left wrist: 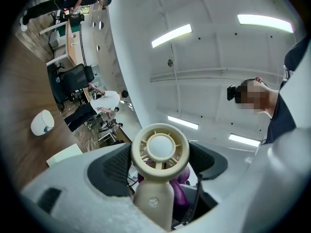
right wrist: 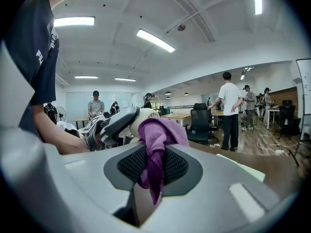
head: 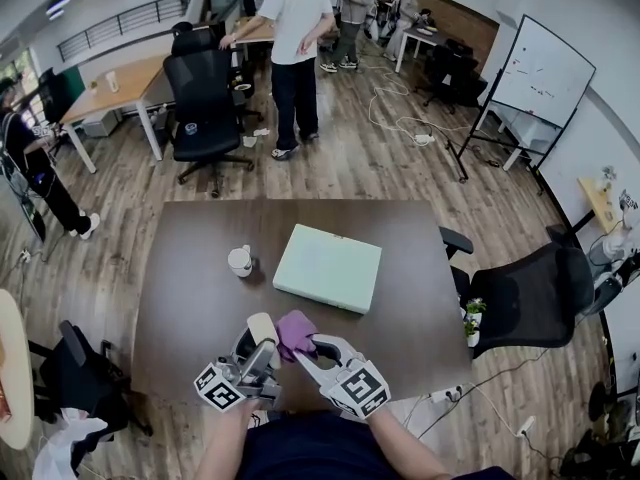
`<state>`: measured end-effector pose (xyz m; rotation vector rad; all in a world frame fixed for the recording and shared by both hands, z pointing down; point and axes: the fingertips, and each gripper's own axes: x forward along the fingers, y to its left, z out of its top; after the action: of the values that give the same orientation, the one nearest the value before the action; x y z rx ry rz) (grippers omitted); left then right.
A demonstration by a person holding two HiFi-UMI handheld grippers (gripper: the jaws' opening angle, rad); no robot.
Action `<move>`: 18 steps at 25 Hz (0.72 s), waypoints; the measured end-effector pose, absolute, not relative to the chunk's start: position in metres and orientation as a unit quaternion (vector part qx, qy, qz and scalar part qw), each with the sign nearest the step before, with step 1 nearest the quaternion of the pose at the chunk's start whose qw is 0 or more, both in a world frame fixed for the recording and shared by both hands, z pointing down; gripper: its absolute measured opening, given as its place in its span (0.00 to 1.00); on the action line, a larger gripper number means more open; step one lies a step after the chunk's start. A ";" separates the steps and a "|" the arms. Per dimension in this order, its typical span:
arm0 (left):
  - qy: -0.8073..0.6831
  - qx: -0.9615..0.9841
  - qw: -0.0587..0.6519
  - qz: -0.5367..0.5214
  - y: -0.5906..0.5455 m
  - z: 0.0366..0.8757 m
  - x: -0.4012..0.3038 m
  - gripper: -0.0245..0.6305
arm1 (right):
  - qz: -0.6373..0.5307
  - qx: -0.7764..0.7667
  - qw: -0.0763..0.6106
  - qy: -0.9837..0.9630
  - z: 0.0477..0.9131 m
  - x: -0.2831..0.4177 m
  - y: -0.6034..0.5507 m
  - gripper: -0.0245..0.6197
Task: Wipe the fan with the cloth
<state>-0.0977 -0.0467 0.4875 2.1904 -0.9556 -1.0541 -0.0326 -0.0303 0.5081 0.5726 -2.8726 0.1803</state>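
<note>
Left hand-held gripper (head: pixel 258 346): raised off the table at the near edge, close to the person's body. Jaws part-spread and clamped on the fan's stem.
Fan (left wrist: pixel 160 152): small cream hand fan in the left grip. Ring head and round hub stand clear above the pads, tilted up towards the ceiling.
Right hand-held gripper (head: pixel 312 350): just beside the left one. Jaws pressed together, pinching a fold of the cloth.
Cloth (right wrist: pixel 158 135): purple, bunched. A wad bulges out past the jaw tips and a tail hangs down between the pads.
Contact: the wad sits right against the far side of the fan head and shows through the grille in the left gripper view. Touching or only just short, I cannot tell.
Step in hand: judged to be the wipe itself, or its very start, with both things gripped and brought together.
Next move calls for: a steady fan, and the wad pressed on the ring and drawn round it. Light pressure, as the grip is on the stem only and the head may twist.
Table (head: pixel 200 268): dark brown. White cup (head: pixel 240 260) and flat pale-green box (head: pixel 328 266) farther out, well apart from the work.
Beyond: office chairs, a standing person, a whiteboard.
</note>
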 end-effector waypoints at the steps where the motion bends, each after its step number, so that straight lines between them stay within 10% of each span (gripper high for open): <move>1: -0.355 0.806 0.262 -0.394 -0.046 0.487 -0.100 0.60 | 0.057 0.190 0.105 -0.974 0.508 -0.034 -0.027 0.17; 18: -0.382 0.787 0.266 -0.405 -0.047 0.481 -0.122 0.60 | 0.020 0.138 0.133 -0.981 0.509 -0.048 0.002 0.17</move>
<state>-0.1219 -0.0466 0.4814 2.1256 -1.0321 -1.0934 -0.0476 0.0017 0.5090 0.4011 -2.8471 0.0567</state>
